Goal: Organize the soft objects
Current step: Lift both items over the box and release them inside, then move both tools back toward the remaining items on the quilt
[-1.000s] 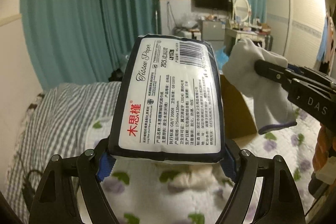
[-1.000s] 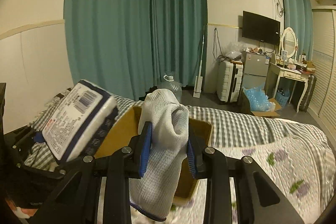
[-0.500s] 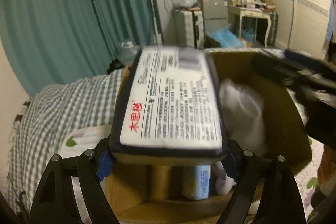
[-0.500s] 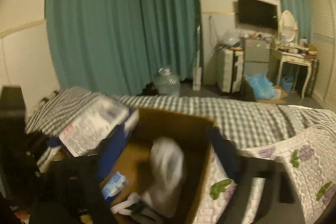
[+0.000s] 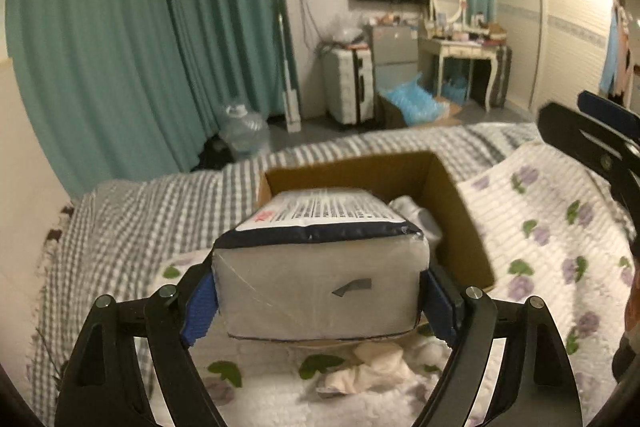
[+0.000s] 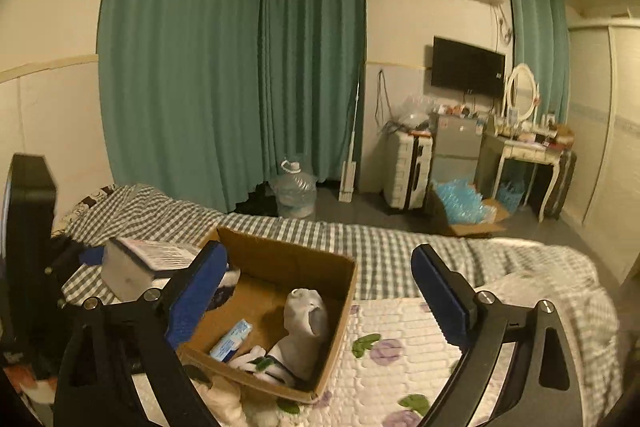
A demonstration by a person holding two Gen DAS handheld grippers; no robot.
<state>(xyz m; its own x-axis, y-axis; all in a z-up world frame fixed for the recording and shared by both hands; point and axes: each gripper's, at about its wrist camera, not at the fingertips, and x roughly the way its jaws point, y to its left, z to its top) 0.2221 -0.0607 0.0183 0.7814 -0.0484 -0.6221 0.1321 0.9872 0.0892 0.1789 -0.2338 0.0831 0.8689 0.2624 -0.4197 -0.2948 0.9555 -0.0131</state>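
Note:
My left gripper [image 5: 320, 291] is shut on a tissue pack [image 5: 320, 275], white with a dark blue edge, held level over the near side of an open cardboard box [image 5: 452, 195] on the bed. The pack also shows at the left of the right wrist view [image 6: 132, 267]. My right gripper [image 6: 320, 291] is open and empty above the box [image 6: 340, 307]. Inside the box lie a grey-white glove [image 6: 304, 323], a small light blue packet [image 6: 232, 339] and some white cloth.
The box sits on a floral quilt [image 6: 400, 347] over a grey checked bedsheet [image 6: 380, 247]. Crumpled pale cloth [image 5: 372, 367] lies on the quilt in front of the box. Beyond the bed are teal curtains, a water jug, a suitcase and a dressing table.
My right gripper opened and the glove dropped into the box. My left gripper tipped the tissue pack from upright to level and brought it down towards the box.

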